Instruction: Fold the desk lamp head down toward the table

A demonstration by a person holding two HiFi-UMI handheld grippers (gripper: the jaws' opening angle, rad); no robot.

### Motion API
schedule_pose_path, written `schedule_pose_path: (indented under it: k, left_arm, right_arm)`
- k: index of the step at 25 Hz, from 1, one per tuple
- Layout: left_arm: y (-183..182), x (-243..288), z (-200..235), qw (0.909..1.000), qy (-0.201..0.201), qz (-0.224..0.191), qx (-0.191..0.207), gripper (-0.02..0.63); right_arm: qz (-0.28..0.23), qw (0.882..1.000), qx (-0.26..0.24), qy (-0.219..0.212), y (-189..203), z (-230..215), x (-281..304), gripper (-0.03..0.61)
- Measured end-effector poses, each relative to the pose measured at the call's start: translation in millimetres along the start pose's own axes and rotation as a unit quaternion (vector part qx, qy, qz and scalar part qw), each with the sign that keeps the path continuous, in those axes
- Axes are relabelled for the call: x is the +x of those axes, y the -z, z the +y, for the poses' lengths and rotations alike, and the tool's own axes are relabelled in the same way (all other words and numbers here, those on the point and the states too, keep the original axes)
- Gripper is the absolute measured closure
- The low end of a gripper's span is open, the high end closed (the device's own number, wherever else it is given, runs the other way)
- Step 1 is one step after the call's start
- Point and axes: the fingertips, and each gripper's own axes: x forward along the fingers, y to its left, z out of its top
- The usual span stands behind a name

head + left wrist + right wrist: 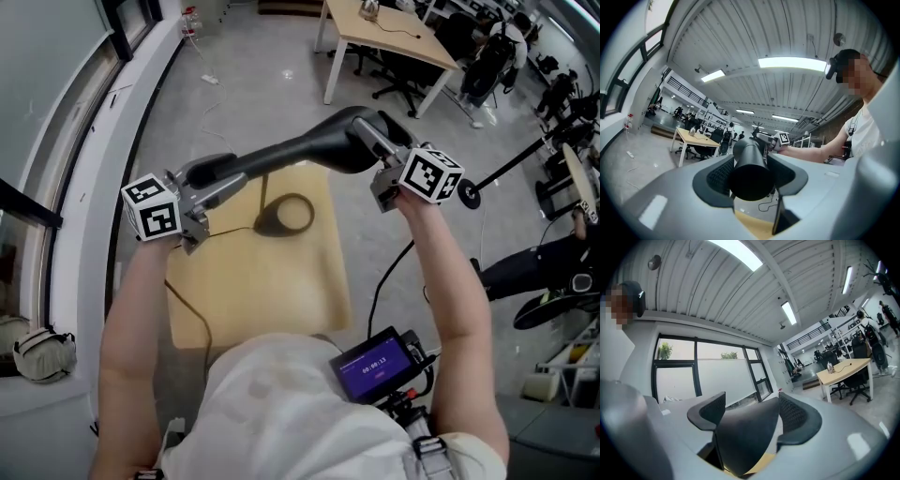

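Lamp: held up over the table (pixel 281 281) with its arm (pixel 272 157) lying about level; only the base (pixel 286 216) rests on the table top, well below the arm
Left gripper (pixel 752 176): clamped on the round end of the arm, a pad on each side of the tube; my guess is that it steadies the arm so the joint has something to turn against
Right gripper (pixel 750 413): closed on the wide dark head (pixel 342 141), which fills the gap between its pads; this looks like the working grip, at the far end where the head can be swung
Why two grips: one end braced and the other turned probably keeps the light base from tipping or sliding
Task state: the head is high and roughly in line with the arm, so I judge the fold down toward the table is not yet done
Cord (pixel 230 228): trails from the base across the table to the left, slack and out of the head's way
Cubes: square black-and-white patterns, no letters
Screen (pixel 372 364): at the person's waist, purple, with a timer-like row of digits too small to read for sure
Brands: none readable on lamp or grippers
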Motion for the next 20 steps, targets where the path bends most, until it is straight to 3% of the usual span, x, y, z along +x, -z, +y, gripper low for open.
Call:
schedule_pose_path:
  k: [20]
  left_arm:
    - [5.5, -1.3, -3.1, 1.0000, 0.003, 0.005, 0.000, 0.391]
  right_arm:
    - [-0.004, 1.000, -0.021, -0.004, -6.2, 8.4, -0.8, 0.222]
